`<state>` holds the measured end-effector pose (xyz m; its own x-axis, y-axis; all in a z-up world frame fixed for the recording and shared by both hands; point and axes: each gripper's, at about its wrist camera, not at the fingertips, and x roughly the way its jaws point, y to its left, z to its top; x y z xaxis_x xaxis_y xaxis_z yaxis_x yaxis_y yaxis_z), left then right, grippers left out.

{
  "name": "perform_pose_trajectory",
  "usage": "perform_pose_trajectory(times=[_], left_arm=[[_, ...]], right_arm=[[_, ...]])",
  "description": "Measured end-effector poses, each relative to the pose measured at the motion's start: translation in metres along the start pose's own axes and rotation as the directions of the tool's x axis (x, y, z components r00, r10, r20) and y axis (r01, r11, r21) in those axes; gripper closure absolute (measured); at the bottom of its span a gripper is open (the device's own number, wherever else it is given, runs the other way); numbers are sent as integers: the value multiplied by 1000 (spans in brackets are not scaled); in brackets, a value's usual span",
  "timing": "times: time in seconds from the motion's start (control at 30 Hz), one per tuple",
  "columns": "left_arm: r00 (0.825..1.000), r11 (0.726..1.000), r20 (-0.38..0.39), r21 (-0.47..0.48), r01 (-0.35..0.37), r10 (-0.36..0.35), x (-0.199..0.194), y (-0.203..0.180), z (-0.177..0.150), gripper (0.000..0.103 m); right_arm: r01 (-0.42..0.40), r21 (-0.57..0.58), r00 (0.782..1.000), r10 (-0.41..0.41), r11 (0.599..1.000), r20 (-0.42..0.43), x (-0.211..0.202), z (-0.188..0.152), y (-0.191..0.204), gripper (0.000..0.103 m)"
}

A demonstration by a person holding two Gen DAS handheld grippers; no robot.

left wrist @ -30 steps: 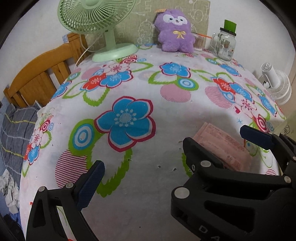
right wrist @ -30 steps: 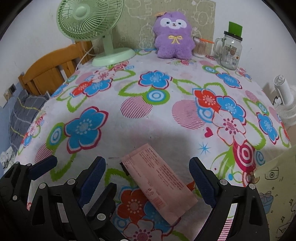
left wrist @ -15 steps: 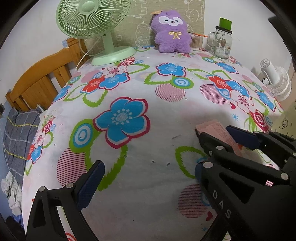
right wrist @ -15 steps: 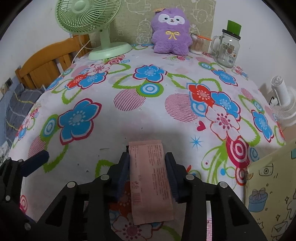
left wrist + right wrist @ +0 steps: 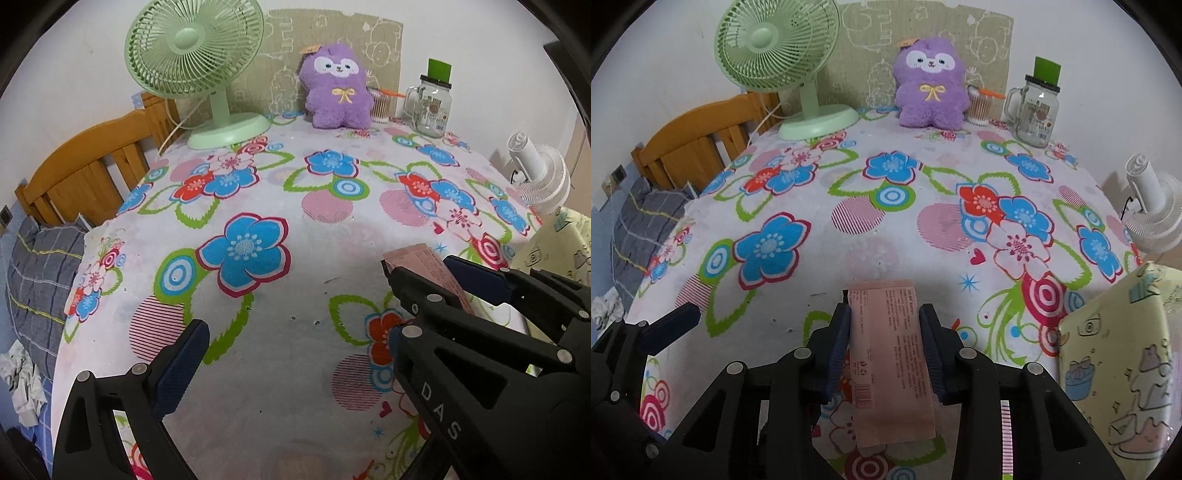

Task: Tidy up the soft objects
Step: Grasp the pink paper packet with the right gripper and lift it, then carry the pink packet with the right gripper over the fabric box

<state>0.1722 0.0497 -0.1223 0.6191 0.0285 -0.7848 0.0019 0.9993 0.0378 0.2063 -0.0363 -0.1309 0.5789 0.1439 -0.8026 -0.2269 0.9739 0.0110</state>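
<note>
The right gripper (image 5: 884,332) clamps a flat pink packet (image 5: 890,354) between its two blue pads (image 5: 837,343), one pad against each long edge; the jaws have just been closing onto it. The packet lies lengthwise along the fingers, its far end projecting past the fingertips and its near end extending back toward the camera, above the floral tablecloth (image 5: 849,221). The gripper points forward and down at the table. In the left wrist view the left gripper (image 5: 295,336) stands with its jaws wide apart and nothing between them, over bare cloth to the left of the packet; it is likewise angled downward. A pale yellow gift bag (image 5: 1119,369) stands at the right table edge, near the right gripper. At the far edge stand a green desk fan (image 5: 783,62), a purple plush toy (image 5: 929,85), a cotton swab container (image 5: 979,107) and a glass mug jar (image 5: 1036,110). A white fan (image 5: 1152,210) sits beyond the right edge; a wooden chair (image 5: 698,144) stands at the left.
</note>
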Motion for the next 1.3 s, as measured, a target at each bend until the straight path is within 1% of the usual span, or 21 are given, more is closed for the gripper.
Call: perform_pose_trajectory(times=[0.37, 0.77, 1.07, 1.3], left_arm=[[998, 1000, 65, 2, -3, 3, -34, -4, 3, 4], [991, 1000, 133, 8, 0, -1, -73, -12, 6, 4], [985, 1000, 172, 21, -9, 5, -99, -20, 3, 4], [981, 1000, 196, 31, -2, -4, -117, -32, 0, 4]], right_arm=[[-1, -1, 998, 1, 1000, 66, -39, 2, 1, 63], [5, -9, 992, -4, 1000, 128, -81, 4, -1, 63], [1, -12, 986, 1, 1000, 166, -110, 1, -6, 63], [5, -9, 982, -3, 1000, 190, -130, -5, -14, 63]])
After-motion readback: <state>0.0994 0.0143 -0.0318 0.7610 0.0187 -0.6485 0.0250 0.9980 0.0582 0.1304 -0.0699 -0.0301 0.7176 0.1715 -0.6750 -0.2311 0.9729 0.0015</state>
